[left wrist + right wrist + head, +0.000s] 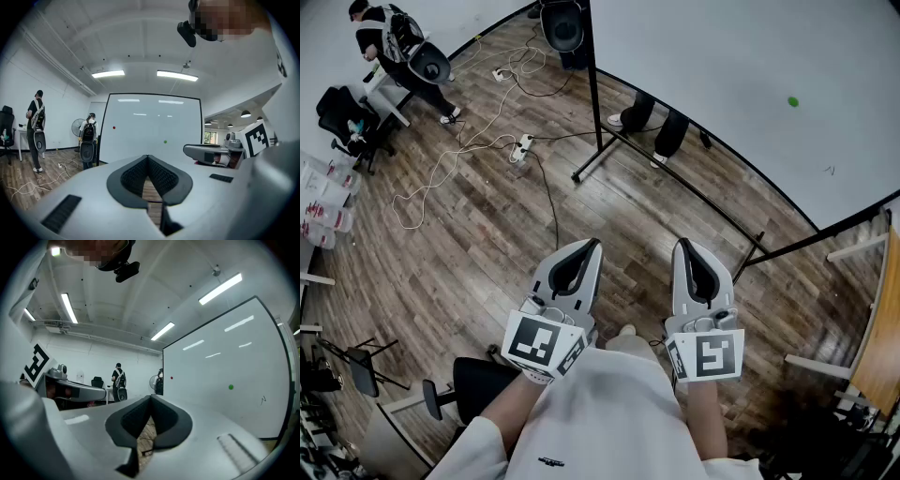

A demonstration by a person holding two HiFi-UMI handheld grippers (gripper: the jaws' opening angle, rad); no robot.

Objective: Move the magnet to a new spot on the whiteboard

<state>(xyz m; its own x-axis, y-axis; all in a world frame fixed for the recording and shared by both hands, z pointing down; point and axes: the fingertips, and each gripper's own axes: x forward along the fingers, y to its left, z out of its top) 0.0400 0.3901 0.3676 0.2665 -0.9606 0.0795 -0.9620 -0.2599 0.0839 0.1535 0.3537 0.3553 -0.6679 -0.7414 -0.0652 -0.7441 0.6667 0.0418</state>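
Tools both empty: left tool jaws pressed together, right tool likewise, side by side above wooden floor. Green magnet sits on whiteboard, well ahead and right of right tool.

Holds the left gripper and the right gripper side by side, close in front of the torso, tips pointing forward. Shows both pairs of jaws closed tip to tip, nothing between them. Reaches forward with left forearm and right forearm, marker cubes facing upward.
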